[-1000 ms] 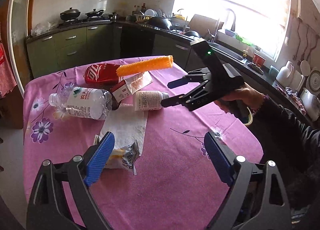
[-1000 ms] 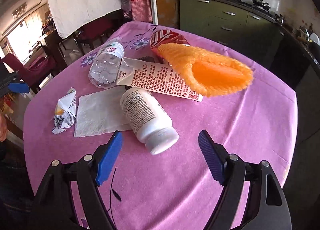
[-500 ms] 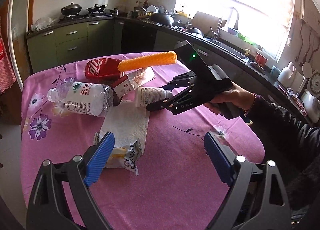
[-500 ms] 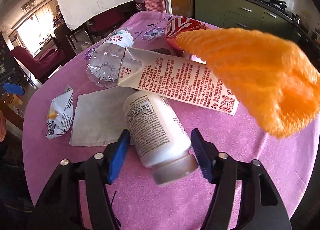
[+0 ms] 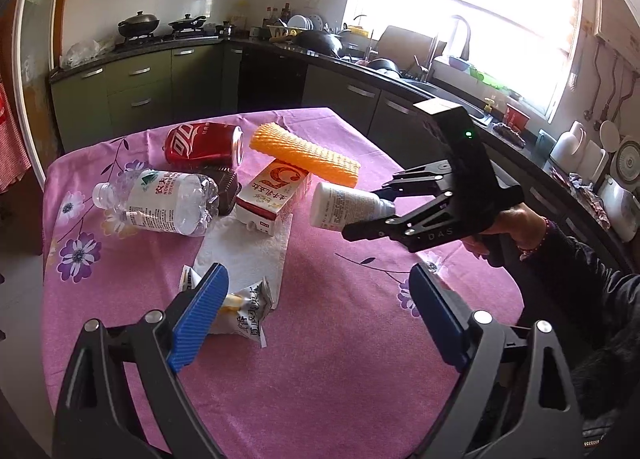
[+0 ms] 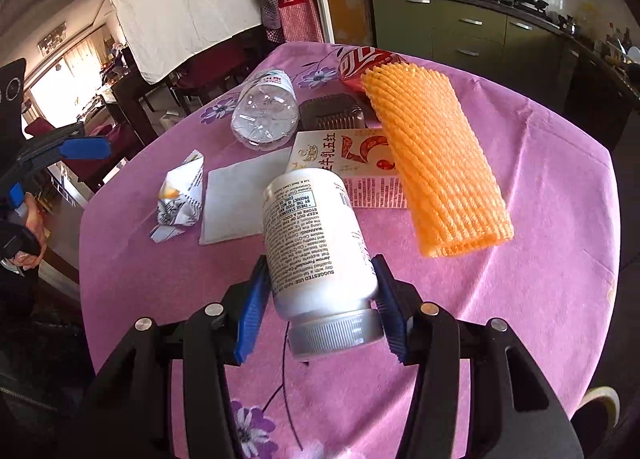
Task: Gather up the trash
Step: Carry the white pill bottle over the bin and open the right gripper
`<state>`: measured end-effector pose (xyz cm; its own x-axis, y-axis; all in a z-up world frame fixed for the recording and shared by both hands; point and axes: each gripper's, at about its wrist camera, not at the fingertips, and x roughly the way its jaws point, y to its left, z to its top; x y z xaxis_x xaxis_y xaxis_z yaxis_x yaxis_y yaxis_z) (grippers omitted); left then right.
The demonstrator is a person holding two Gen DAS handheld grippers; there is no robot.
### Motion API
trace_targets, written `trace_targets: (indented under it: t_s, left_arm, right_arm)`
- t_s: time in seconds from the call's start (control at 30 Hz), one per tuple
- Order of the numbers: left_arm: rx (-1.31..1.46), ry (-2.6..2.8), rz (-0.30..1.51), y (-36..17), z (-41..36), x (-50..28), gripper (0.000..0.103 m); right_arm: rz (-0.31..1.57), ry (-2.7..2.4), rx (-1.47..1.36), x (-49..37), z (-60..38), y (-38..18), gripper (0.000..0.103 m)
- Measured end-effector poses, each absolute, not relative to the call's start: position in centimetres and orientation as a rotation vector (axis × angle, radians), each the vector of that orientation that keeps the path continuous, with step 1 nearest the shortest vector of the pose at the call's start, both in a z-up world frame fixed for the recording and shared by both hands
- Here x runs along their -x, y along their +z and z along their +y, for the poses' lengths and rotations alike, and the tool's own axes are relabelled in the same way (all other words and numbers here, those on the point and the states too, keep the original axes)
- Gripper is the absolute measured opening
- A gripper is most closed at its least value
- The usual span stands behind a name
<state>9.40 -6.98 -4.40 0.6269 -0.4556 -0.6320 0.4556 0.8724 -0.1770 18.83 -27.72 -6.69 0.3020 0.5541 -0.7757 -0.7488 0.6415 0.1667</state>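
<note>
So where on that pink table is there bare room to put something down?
The near half of the tablecloth is bare, between the crumpled wrapper and the table's right edge. The far right corner beyond the orange foam net is free too. The far left is crowded: water bottle, red can, milk carton and napkin lie packed together.

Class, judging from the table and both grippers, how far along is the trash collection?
Done: nothing visibly collected yet.
In hand: the right gripper, whose jaws have just been closing, holds the white plastic pill bottle clear of the pink floral tablecloth.
Left: red soda can, clear water bottle, orange foam sleeve, milk carton, white napkin, crumpled snack wrapper. The left gripper is open.
</note>
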Motion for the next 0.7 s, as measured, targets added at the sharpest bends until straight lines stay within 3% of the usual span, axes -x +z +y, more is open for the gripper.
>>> trace_targets:
  t_s: [0.43, 0.7]
  left_arm:
    - [-0.009, -0.559, 0.707, -4.0, -8.4, -8.2, 0.088]
    - [-0.021, -0.565, 0.711, -4.0, -9.2, -7.7, 0.088]
  right_arm:
    - [0.839, 0.52, 0.094, -13.0, -41.7, -2.2, 0.051]
    - [0.991, 0.099, -0.04, -15.8, -52.6, -7.1, 0.051]
